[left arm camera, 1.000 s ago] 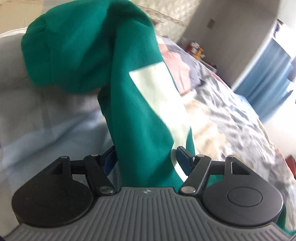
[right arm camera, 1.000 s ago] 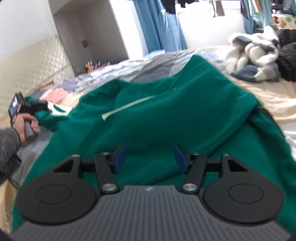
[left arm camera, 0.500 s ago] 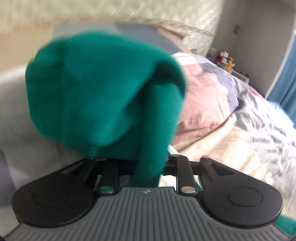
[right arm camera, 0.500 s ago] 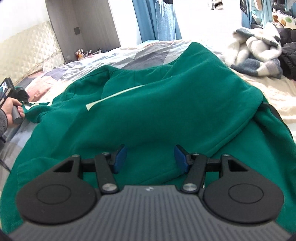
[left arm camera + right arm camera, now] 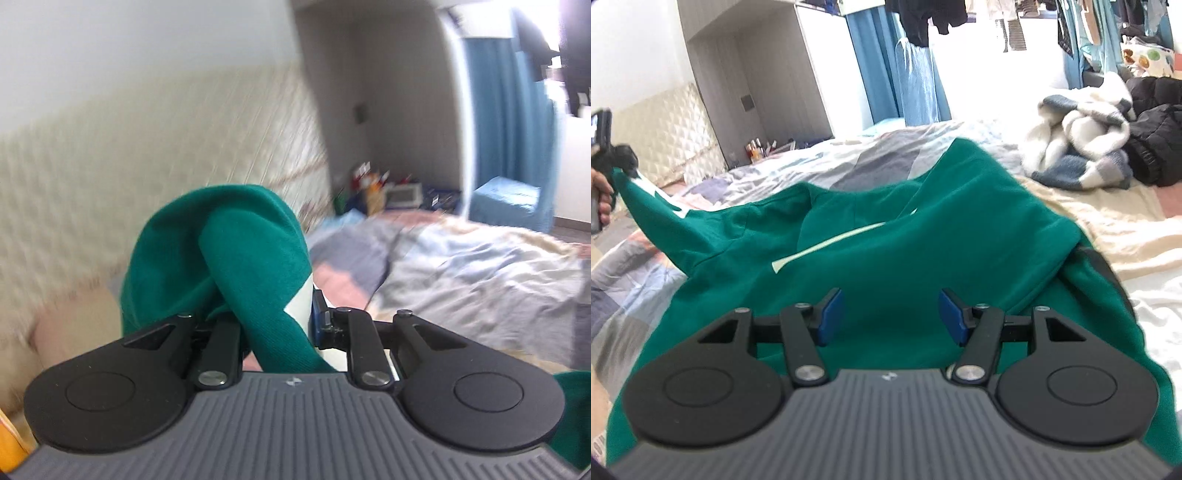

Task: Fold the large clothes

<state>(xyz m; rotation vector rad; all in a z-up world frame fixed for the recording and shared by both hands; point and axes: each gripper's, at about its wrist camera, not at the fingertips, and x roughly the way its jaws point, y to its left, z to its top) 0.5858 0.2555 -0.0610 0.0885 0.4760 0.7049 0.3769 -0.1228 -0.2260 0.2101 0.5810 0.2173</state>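
Left wrist view: the left claw, open a second ago, now pinches the green fleece sweatshirt's sleeve and has lifted it. Right wrist view: the right claw hovers wide over the body (fold beginning), spread on the patchwork-quilted bed.

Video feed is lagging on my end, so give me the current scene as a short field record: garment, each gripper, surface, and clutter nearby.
garment: green sweatshirt with pale stripe, spread on the bed, body bunched, not yet folded
left gripper: shut on the sweatshirt's sleeve end, lifted off the bed
right gripper: open, over the sweatshirt's near body, holding nothing
surface: bed with patchwork cover
nearby: white and blue blanket pile and black jacket at far right; blue curtain behind
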